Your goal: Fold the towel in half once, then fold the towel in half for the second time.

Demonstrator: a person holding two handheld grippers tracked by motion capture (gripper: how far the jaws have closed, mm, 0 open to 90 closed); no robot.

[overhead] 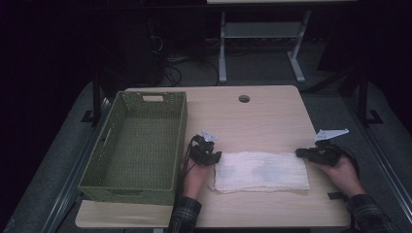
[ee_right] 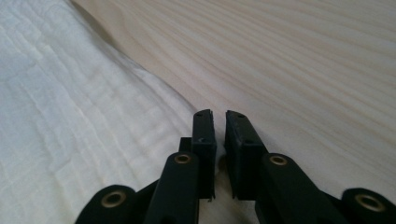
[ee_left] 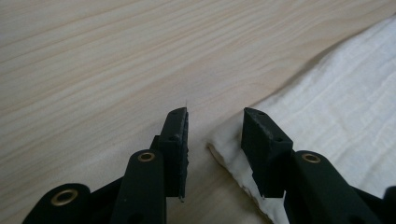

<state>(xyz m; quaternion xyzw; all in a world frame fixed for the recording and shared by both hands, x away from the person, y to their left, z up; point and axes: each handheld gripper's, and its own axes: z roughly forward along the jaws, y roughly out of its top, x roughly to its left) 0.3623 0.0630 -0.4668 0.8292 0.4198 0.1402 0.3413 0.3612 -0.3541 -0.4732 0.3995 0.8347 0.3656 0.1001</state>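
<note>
White waffle-weave cloth (overhead: 261,171) lying flat on my pale wood worktop (overhead: 272,116), left tongs (ee_left: 215,135) parted astride its corner, right tongs (ee_right: 219,122) closed empty at its 3 o'clock edge, green basket (overhead: 109,143) at 9 o'clock, dark room beyond

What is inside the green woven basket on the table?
Nothing visible lies inside the green woven basket; its woven floor looks bare. Its near wall hides the nearest strip of floor.

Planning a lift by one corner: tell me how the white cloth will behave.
The white cloth looks soft and folded in layers, so it would probably droop and unfold. Its wrinkled weave suggests it is light. On the smooth table a push would likely bunch or slide it.
</note>
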